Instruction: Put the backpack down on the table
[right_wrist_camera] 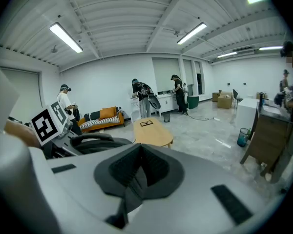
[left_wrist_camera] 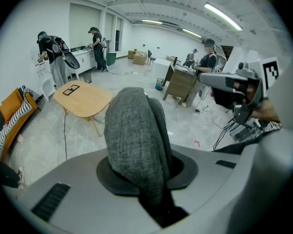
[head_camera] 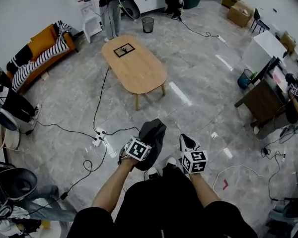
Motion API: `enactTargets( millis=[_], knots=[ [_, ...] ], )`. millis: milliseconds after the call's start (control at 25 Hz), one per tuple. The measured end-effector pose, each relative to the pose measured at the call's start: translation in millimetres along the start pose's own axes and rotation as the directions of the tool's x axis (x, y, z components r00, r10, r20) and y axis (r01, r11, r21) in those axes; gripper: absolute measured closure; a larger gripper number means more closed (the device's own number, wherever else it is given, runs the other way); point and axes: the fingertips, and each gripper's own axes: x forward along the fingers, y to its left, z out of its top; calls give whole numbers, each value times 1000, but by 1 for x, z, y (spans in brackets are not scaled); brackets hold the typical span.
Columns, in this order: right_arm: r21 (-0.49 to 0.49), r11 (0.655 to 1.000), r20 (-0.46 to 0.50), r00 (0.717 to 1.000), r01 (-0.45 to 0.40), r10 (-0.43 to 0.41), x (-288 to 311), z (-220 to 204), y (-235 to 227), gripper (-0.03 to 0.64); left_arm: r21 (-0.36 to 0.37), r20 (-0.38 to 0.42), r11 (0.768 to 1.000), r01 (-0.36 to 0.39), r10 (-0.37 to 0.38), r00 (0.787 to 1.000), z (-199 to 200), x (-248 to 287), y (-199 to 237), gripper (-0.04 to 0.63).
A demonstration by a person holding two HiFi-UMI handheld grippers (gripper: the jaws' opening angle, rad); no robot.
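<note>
The left gripper (head_camera: 140,149) has its fingers narrowed onto the dark grey woven-fabric backpack (left_wrist_camera: 136,135). A fold of the fabric stands up between them and hides the tips. The bag hangs over the grey tiled floor (head_camera: 198,73), well apart from the light wooden oval table (head_camera: 139,71). Just beside it, the right gripper (right_wrist_camera: 139,172) has its dark pads together, with nothing between them.

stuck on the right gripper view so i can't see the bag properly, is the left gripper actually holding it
Observer: Yes, the left gripper has its jaws shut on grey fabric of the backpack.
Operator: is it over the table yet
Observer: No, it hangs over the floor, short of the table.
Operator: anything in the way
Observer: A power strip and cables lie on the floor before the table.
</note>
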Motion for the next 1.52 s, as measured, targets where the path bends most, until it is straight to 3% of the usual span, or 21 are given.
enactTargets(
  millis=[720,1120,1520],
  knots=[
    [28,998,-15,998,-62,63,73,22,-37,606,-8,-90,1000,30,-31,995,30,50,28,503],
    [30,991,-15,991,-129,130,133,64,-83,606,-35,-91,999,2,-6,996,94,76,54,502],
    [20,980,-16,980,-200,200,172,94,-114,606,-69,-51,994,-80,77,996,156,80,86,502]
  ],
)
